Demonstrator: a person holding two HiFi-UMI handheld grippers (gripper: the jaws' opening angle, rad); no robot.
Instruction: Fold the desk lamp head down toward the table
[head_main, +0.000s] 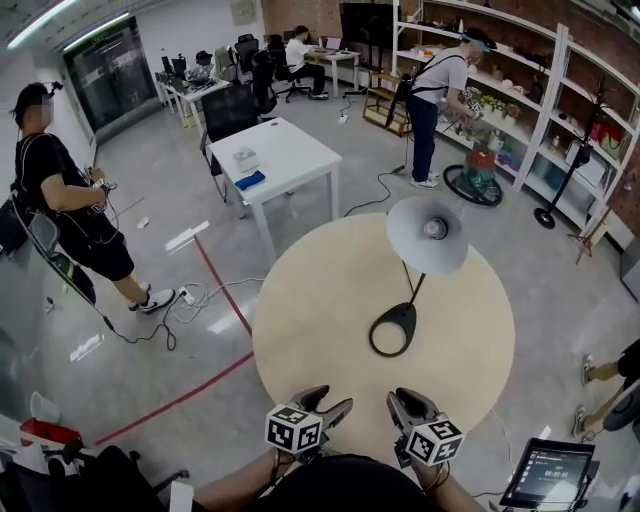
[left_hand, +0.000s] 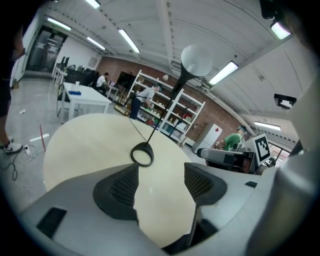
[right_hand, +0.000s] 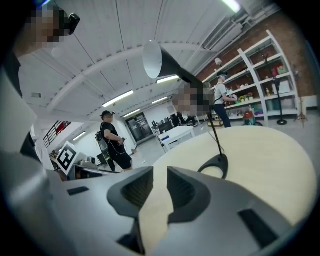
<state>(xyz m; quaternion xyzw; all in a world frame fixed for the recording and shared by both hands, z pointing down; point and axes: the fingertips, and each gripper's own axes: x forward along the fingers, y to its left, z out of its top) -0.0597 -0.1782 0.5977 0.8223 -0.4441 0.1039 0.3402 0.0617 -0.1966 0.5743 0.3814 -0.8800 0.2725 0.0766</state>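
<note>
Left tongs (head_main: 333, 400) stand wide apart, empty; right tongs (head_main: 408, 402) narrowly apart, empty. Both sit at the counter's (head_main: 300, 330) near edge. The lamp (head_main: 428, 238) stands mid-counter with its head raised. It probably handles light, with a stiff joint. Grip the head rim and steady the base (head_main: 403, 312). Open room surrounds it.

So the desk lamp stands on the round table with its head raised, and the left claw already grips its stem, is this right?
No. The left claw grips nothing: the left gripper view shows its jaws apart and empty, short of the desk lamp. The rest holds.
</note>
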